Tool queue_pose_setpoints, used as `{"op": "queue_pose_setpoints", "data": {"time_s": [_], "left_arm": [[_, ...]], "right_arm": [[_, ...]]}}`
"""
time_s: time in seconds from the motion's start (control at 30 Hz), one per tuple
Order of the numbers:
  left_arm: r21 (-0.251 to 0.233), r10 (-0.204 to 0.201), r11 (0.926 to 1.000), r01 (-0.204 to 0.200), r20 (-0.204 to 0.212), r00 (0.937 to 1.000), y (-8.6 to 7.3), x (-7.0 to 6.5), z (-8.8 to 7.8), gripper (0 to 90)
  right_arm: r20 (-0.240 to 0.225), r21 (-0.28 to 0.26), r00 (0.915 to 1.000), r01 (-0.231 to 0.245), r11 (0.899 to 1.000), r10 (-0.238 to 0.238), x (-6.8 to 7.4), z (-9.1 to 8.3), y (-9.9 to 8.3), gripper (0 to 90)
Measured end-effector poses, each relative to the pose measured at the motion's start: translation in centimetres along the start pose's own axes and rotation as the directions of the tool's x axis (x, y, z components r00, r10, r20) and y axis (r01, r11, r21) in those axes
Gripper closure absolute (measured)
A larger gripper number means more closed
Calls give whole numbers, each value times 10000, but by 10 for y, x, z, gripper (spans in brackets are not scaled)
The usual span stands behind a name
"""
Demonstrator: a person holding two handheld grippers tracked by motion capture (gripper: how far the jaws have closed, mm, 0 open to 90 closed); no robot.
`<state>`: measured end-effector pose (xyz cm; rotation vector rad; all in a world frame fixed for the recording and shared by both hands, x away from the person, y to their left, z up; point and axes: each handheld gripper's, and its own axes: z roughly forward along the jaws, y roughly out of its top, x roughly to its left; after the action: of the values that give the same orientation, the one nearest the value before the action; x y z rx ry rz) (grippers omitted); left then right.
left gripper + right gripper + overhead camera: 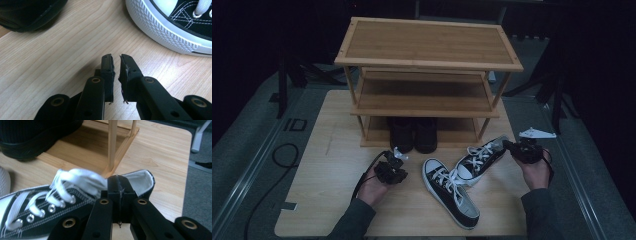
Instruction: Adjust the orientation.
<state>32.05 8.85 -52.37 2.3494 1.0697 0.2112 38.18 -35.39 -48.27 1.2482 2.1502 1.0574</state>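
The right gripper (512, 146) is clamped on the collar of the far sneaker (479, 159), and in the right gripper view the jaws are seen pressed together on the edge of the heel opening, the white lining showing just beyond them. That sneaker (57, 205) is held by its heel end. Its long axis runs away from the gripper toward its white toe, slanting down and away from the rack (427, 85). The toe is pointed off from the rack's bottom shelf, the heel toward the rack's right front leg (112, 147).

The move ahead is judged to turn on exactly that: the shoe lies just in front of the rack, so it would have to be swung round before it can be slid in beside the dark shoes (414, 135) already set on the bottom shelf.

The second sneaker (452, 192) is lying flat on the table (322, 200), in front of the rack, its toe close to the first one's toe. The left gripper (398, 159) is nearer to it. In the left gripper view its jaws are parted by a narrow gap with nothing between them, bare tabletop beneath, the ribbed toe (165, 30) near to one side.

The grip on the collar is given clearly by the right gripper view, hardly at all from above. The layout of both sneakers against the rack is supplied by the high view.
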Motion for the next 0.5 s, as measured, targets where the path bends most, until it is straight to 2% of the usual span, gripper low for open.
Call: {"op": "queue_pose_setpoints", "data": {"time_s": [0.2, 0.4, 0.5], "left_arm": [[19, -21, 10000, 21, -16, 10000, -2, 1, 1, 813], [-69, 15, 10000, -16, -30, 10000, -3, 0, 1, 813], [-38, 19, 10000, -19, -17, 10000, -3, 0, 1, 813]], "right_arm": [[-57, 583, 9999, 102, 9982, -99, 0, 17, 7, 898], [-10, 1222, 10000, 78, 9925, -77, 0, 32, 2, 899], [-29, 1326, 10000, 42, 9912, -39, 0, 35, 1, 899]]}}
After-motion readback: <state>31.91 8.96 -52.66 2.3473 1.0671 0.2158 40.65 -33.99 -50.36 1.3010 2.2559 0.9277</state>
